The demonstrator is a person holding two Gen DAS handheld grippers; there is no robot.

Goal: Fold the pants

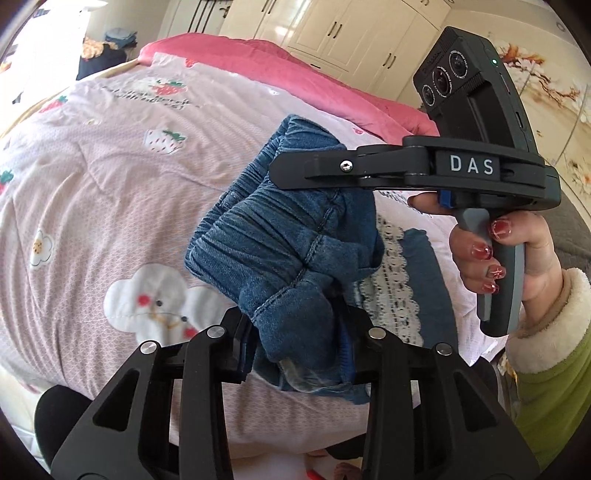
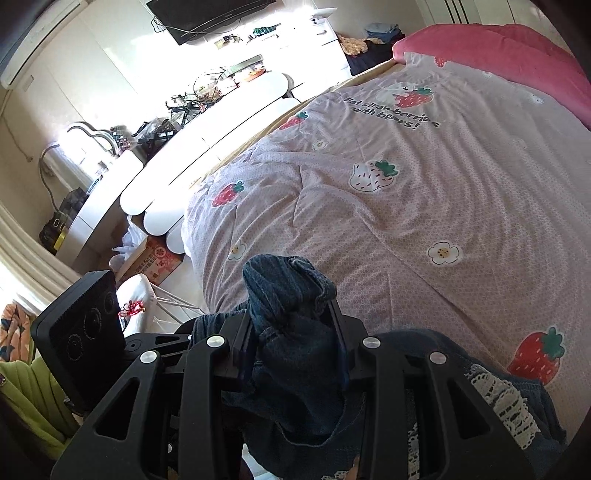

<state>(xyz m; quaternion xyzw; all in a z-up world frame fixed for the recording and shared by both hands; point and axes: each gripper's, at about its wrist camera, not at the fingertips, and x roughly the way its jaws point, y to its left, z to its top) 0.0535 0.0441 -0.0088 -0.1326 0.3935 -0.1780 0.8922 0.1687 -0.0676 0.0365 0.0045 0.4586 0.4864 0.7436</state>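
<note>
The blue denim pants [image 1: 280,236] with an elastic waistband hang bunched above the bed. My left gripper [image 1: 295,332] is shut on one end of the waistband. My right gripper [image 1: 295,171], held by a hand with red nails, is shut on the other end of it. In the right wrist view my right gripper [image 2: 291,343] clamps a bunch of the pants [image 2: 288,295]. Their lace-trimmed part [image 2: 498,398] trails at lower right, and also shows in the left wrist view [image 1: 395,280]. The other gripper's camera block [image 2: 81,336] shows at left.
A pink quilt [image 2: 406,206] with strawberry and flower prints covers the bed. A darker pink blanket [image 1: 295,70] lies at its far end. White cupboards [image 1: 332,29] stand behind. A cluttered white desk [image 2: 207,122] and a cardboard box [image 2: 155,262] are beside the bed.
</note>
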